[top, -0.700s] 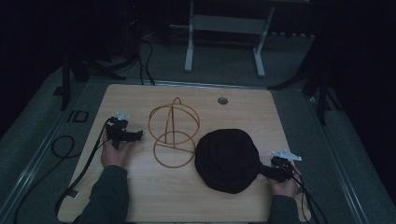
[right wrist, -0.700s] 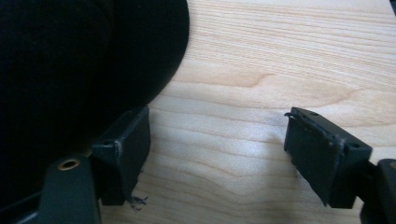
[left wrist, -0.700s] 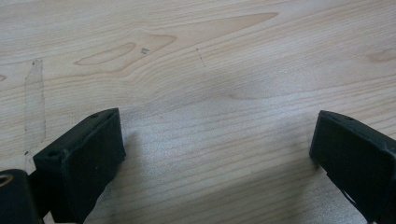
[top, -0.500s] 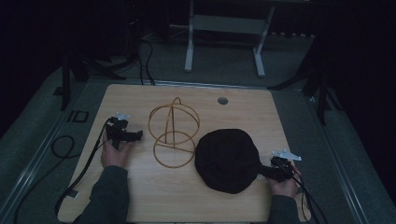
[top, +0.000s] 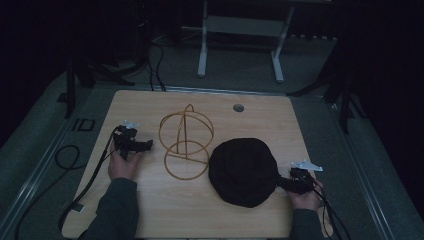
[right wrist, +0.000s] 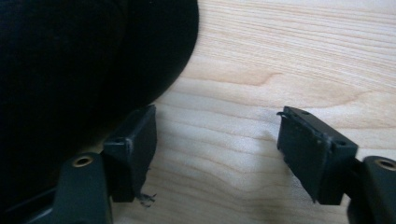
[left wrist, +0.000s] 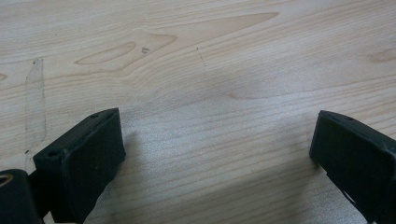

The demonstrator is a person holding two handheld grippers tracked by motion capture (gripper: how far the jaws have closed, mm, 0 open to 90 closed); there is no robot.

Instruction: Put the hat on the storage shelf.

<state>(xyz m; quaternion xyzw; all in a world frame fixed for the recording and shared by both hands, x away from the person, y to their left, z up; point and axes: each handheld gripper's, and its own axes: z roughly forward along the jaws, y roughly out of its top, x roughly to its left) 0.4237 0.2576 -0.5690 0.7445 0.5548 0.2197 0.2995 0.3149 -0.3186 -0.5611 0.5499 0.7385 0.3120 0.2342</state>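
A round black fabric hat [top: 242, 171] lies flat on the wooden table [top: 150, 210], right of centre. Left of the hat stands a gold wire frame [top: 186, 140], made of hoops on a ring base. My right gripper [top: 281, 183] rests at the hat's right edge. In the right gripper view it [right wrist: 215, 123] is open, its left finger [right wrist: 133, 144] right against the hat [right wrist: 84, 70] and bare wood between the jaws. My left gripper [top: 146, 145] lies on the table left of the frame, pointing toward it. It [left wrist: 215, 135] is open wide over bare wood.
A small round grommet hole [top: 238, 107] sits near the table's far edge. Cables [top: 65, 160] trail off the left side, and another runs off the near right corner. A white metal stand [top: 240, 40] is on the floor beyond the table.
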